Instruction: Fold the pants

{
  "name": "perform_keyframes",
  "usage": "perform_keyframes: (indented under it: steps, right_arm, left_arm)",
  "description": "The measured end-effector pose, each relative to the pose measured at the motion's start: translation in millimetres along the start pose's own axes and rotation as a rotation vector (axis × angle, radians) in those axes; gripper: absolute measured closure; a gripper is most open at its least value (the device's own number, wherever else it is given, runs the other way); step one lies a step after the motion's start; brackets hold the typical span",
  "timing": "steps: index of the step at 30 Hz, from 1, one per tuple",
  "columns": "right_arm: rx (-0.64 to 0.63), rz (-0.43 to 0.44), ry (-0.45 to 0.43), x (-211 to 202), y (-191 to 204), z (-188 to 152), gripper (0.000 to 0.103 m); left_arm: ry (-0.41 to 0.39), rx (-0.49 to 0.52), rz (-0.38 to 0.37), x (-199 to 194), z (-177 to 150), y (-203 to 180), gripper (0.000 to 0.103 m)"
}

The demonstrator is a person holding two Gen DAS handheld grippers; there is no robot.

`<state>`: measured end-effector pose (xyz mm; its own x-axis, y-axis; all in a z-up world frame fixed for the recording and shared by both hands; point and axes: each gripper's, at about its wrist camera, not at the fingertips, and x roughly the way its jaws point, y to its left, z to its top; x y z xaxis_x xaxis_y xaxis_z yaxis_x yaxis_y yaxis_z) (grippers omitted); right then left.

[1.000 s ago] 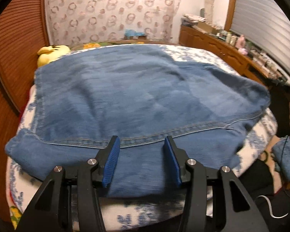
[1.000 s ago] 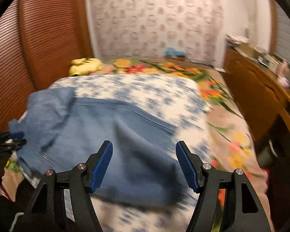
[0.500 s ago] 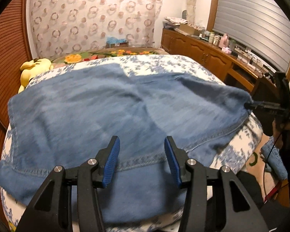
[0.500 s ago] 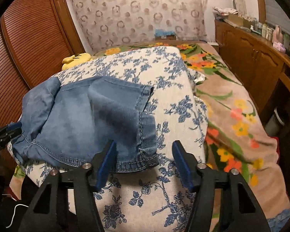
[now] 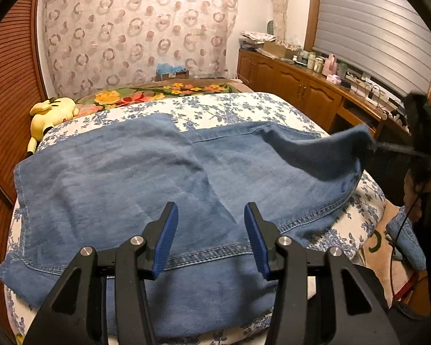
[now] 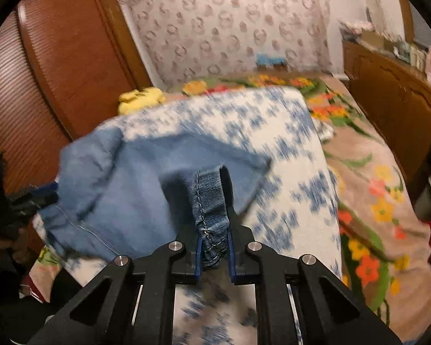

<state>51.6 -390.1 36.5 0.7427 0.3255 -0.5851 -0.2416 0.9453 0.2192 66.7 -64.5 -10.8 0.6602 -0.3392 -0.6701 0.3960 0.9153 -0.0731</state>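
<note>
Left wrist view, pants: We see the blue denim pants (image 5: 123,178) spread flat over the white quilt with blue flowers (image 5: 224,106) that covers the bed, the stitched hem edge running along the quilt's near edge and hanging a little over it.
Left wrist view, left gripper: Our black two-finger left gripper with blue pads (image 5: 210,237) hovers above that near hem, its jaws parted about halfway with nothing between them; the denim lies below the fingertips, apart from them.
Left wrist view, right side: At the quilt's right edge one corner of the pants is lifted off the quilt, pinched by our right gripper (image 5: 372,145), seen dark and small.
Left wrist view, surroundings: A yellow plush toy (image 5: 53,115) lies at the far left corner of the bed.
Right wrist view, right gripper: The black right gripper (image 6: 214,221) has its jaws closing, and a folded strip of stitched hem stands between the blue pads, pressed by both.
Right wrist view, pants: The rest of the pants (image 6: 106,195) trails leftward from the grip, raised and draped over the quilt's left edge; the picture is motion-blurred.
Right wrist view, left gripper: It shows dimly at the far left edge, beside the denim; its jaws cannot be read here.
</note>
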Motion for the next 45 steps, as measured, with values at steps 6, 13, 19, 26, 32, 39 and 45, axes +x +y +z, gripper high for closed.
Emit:
perform_keyframes:
  steps: [6, 13, 19, 26, 32, 39, 45]
  right_arm:
    - [-0.121, 0.122, -0.102, -28, 52, 49, 0.090]
    - [-0.303, 0.267, -0.165, -34, 140, 94, 0.091]
    - [-0.425, 0.402, -0.141, -6, 214, 111, 0.091]
    - [-0.422, 0.452, 0.014, 64, 247, 91, 0.091]
    - [-0.381, 0.391, 0.037, 89, 247, 94, 0.075]
    - [-0.393, 0.362, 0.011, 69, 255, 97, 0.047]
    - [-0.365, 0.299, 0.095, 92, 247, 77, 0.047]
  left_arm:
    - [-0.023, -0.023, 0.021, -15, -1, 12, 0.054]
    - [-0.059, -0.080, 0.061, -40, -9, 41, 0.054]
    - [-0.071, -0.135, 0.109, -61, -24, 74, 0.054]
    - [-0.062, -0.194, 0.161, -75, -45, 106, 0.054]
    - [-0.067, -0.224, 0.161, -76, -48, 120, 0.054]
    - [-0.082, -0.233, 0.155, -76, -45, 121, 0.054]
    - [-0.050, -0.225, 0.171, -65, -49, 126, 0.054]
